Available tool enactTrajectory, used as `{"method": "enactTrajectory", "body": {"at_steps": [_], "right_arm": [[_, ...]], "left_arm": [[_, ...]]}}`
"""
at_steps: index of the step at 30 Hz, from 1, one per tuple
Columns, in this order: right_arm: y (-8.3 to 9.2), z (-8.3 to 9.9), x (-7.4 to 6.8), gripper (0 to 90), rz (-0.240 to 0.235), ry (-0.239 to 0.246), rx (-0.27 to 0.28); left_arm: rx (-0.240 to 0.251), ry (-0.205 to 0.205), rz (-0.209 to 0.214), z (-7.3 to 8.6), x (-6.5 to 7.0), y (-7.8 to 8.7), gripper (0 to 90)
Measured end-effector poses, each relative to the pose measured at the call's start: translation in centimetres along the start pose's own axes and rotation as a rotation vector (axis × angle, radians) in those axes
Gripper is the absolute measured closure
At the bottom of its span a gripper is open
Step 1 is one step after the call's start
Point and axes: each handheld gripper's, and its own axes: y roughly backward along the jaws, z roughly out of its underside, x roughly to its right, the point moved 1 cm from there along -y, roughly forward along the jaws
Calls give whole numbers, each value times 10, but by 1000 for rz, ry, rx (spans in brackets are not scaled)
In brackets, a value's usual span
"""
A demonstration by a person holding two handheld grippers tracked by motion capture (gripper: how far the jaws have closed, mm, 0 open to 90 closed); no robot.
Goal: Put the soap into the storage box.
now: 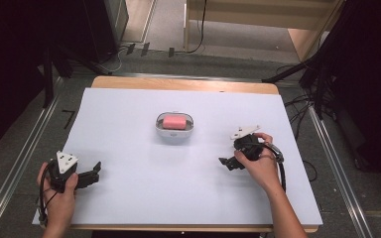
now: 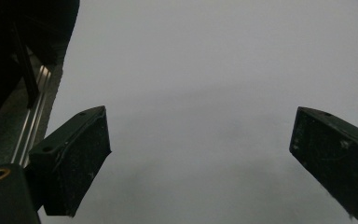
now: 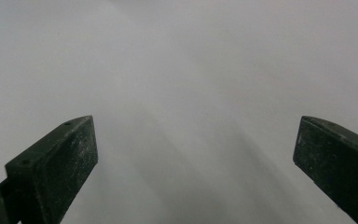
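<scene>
**Both tools wide open, pink block sits in its white dish**

A small white dish (image 1: 174,128) with rounded corners stands near the middle of the white tabletop (image 1: 129,198), slightly toward the far edge. A pink block (image 1: 174,122) lies inside it, within the rim.

The right tool (image 1: 226,163) is held low over the tabletop to the right of the dish and nearer the person, apart from it, with its black jaws pointing left. The right hand (image 1: 259,166) wraps its body, and the grey three-cornered plate (image 1: 244,132) sits on top. In the right gripper view the jaws stand far apart with nothing between them, only blurred white surface beyond.

The left tool (image 1: 95,171) rests near the tabletop's near left corner, well apart from the dish, gripped by the left hand (image 1: 59,191). In the left gripper view its jaws are also spread wide and empty over the white surface, with the tabletop's edge and a metal rail (image 2: 32,112) at the left.
</scene>
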Motion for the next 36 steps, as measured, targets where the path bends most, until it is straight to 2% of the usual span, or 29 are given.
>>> {"method": "enactTrajectory", "body": {"at_steps": [4, 6, 21, 36], "right_arm": [[7, 12, 3, 0, -13, -42, 37], [10, 18, 4, 0, 7, -48, 50], [34, 63, 13, 0, 49, -114, 114], [51, 105, 20, 0, 80, -196, 137]], "left_arm": [[0, -1, -1, 0, 0, 0, 55], [0, -1, 0, 0, 0, 0, 55], [-1, -2, -2, 0, 0, 0, 55], [-1, -4, -4, 0, 1, 0, 55]]}}
